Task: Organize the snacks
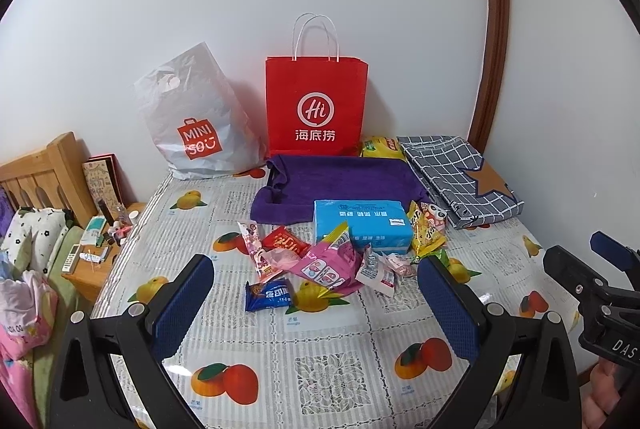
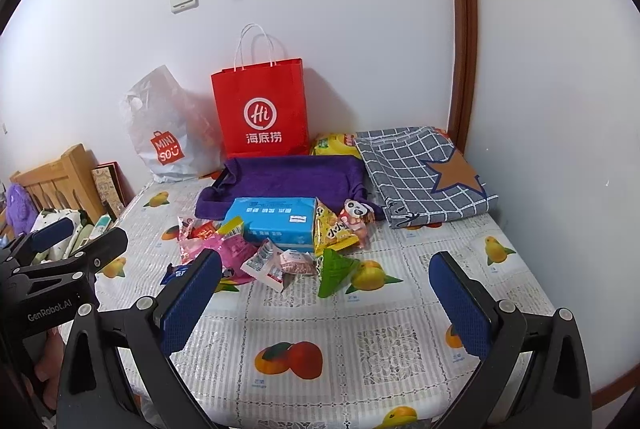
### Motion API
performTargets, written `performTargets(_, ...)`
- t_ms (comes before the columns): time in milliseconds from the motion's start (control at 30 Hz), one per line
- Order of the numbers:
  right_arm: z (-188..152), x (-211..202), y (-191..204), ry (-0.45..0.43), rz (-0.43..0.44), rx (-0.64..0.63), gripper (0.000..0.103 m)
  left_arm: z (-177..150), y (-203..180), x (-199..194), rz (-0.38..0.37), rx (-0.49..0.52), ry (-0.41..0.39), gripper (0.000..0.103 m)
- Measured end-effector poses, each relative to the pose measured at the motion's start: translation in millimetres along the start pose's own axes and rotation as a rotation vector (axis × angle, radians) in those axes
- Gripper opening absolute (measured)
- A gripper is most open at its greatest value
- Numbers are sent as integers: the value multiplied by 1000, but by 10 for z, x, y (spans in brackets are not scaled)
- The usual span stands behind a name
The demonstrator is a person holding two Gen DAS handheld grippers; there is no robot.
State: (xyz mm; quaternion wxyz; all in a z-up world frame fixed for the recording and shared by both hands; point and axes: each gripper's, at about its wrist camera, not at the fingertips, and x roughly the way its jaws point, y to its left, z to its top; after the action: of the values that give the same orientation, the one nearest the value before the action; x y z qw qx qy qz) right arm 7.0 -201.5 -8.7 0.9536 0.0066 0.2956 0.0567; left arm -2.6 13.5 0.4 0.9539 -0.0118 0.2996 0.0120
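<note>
A heap of snack packets lies mid-table: a pink bag [image 1: 328,265] [image 2: 232,253], a blue cookie pack [image 1: 269,295], a red packet [image 1: 285,243], a yellow triangular bag [image 1: 425,231] [image 2: 332,231], a green triangular pack [image 2: 335,271] and a panda-print pack [image 2: 357,215]. Behind them sits a blue tissue pack [image 1: 362,227] [image 2: 276,223] on a purple towel [image 1: 340,181] [image 2: 288,181]. My left gripper [image 1: 316,303] hovers open in front of the heap, holding nothing. My right gripper [image 2: 328,301] is open too, nearer the table's front, empty. Each gripper shows at the edge of the other's view.
A red paper bag [image 1: 316,109] [image 2: 262,109] and a white plastic bag [image 1: 196,125] [image 2: 164,133] stand against the wall. A folded grey checked cloth [image 1: 456,173] [image 2: 420,169] lies back right, a yellow bag [image 1: 380,147] beside it. Left of the fruit-print tablecloth [image 1: 320,369] is a cluttered nightstand [image 1: 96,253].
</note>
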Motion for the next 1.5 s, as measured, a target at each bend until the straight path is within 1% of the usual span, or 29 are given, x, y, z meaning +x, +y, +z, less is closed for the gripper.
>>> performTargets(600, -5, -7, 64, -13, 16, -7, 103, 17, 36, -8, -7, -10, -12, 103)
performTargets(1500, 3, 95, 102, 0, 25, -16, 103, 36, 108, 74, -14, -19, -5, 103)
